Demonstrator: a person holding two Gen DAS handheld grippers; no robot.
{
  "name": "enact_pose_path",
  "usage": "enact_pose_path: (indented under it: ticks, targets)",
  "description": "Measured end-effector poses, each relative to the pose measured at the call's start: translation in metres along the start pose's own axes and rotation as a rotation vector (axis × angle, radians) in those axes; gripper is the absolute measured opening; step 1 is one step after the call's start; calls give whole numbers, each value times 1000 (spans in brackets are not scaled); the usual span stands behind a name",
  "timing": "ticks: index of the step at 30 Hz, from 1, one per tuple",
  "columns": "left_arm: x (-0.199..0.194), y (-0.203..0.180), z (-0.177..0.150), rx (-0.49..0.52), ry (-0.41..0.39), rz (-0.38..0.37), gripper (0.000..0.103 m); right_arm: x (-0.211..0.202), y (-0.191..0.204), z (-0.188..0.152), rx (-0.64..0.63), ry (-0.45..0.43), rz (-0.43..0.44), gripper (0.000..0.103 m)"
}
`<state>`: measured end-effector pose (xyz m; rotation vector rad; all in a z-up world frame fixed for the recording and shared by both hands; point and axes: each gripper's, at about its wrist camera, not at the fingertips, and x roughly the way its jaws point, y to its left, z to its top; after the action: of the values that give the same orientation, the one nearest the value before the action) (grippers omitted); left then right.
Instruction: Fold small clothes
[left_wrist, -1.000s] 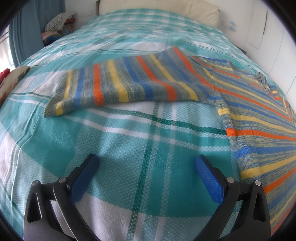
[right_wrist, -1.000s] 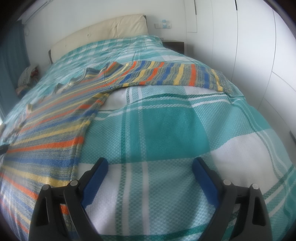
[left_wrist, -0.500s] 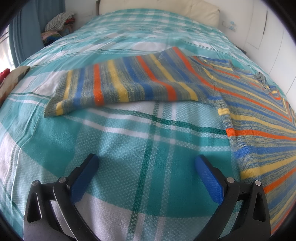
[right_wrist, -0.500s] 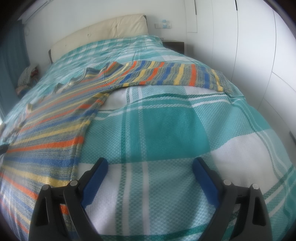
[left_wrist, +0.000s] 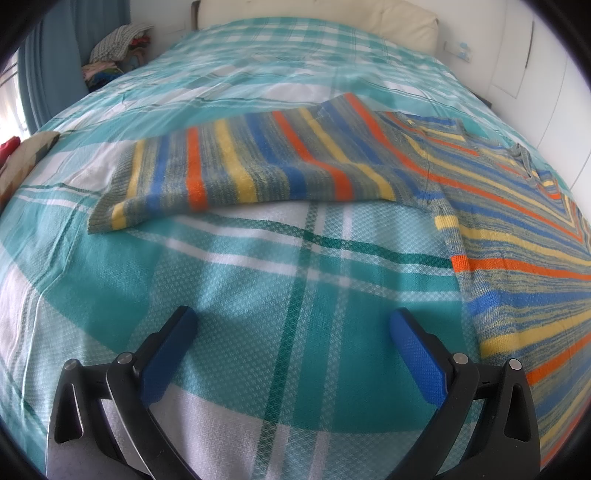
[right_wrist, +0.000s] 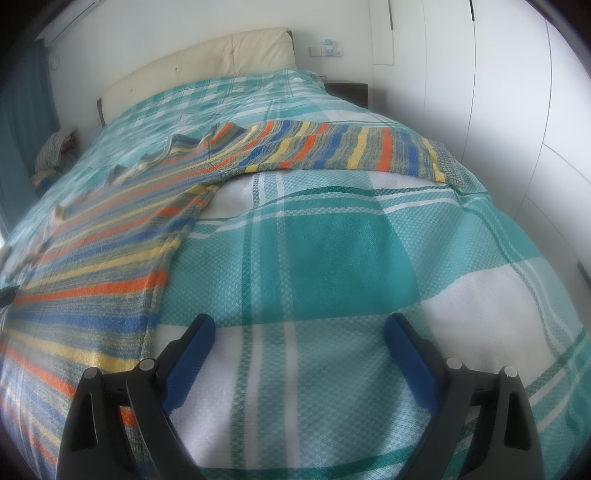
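A striped knit sweater, in blue, orange, yellow and grey, lies flat on the bed. In the left wrist view its left sleeve stretches across the middle. In the right wrist view the body is at the left and the other sleeve runs right. My left gripper is open and empty above the bedspread, short of the sleeve. My right gripper is open and empty, just right of the sweater's side edge.
The bed has a teal and white plaid bedspread and a cream headboard. A pile of clothes sits at the far left beside a blue curtain. White wardrobe doors stand to the right.
Both views have shifted very slightly and show a little motion blur; the sweater has not moved and both grippers stay open.
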<state>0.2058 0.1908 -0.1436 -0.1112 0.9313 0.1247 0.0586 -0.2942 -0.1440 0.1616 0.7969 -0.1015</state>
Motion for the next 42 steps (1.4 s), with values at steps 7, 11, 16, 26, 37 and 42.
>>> enact_pose_path:
  ticks: [7, 11, 16, 26, 37, 42]
  targets:
    - [0, 0, 0, 0, 0, 0, 103, 3, 0, 1, -2, 1, 0, 93]
    - [0, 0, 0, 0, 0, 0, 103, 2, 0, 0, -1, 0, -1, 93]
    - [0, 1, 0, 0, 0, 1, 103, 4, 0, 2, -10, 4, -4, 94]
    - [0, 0, 0, 0, -1, 1, 103, -15, -70, 55, 163, -9, 185, 93]
    - [3, 3, 2, 0, 4, 5, 103, 73, -242, 121, 705, 79, 434, 70]
    - [6, 4, 8, -2, 29, 9, 103, 105, -238, 135, 689, 136, 438, 60]
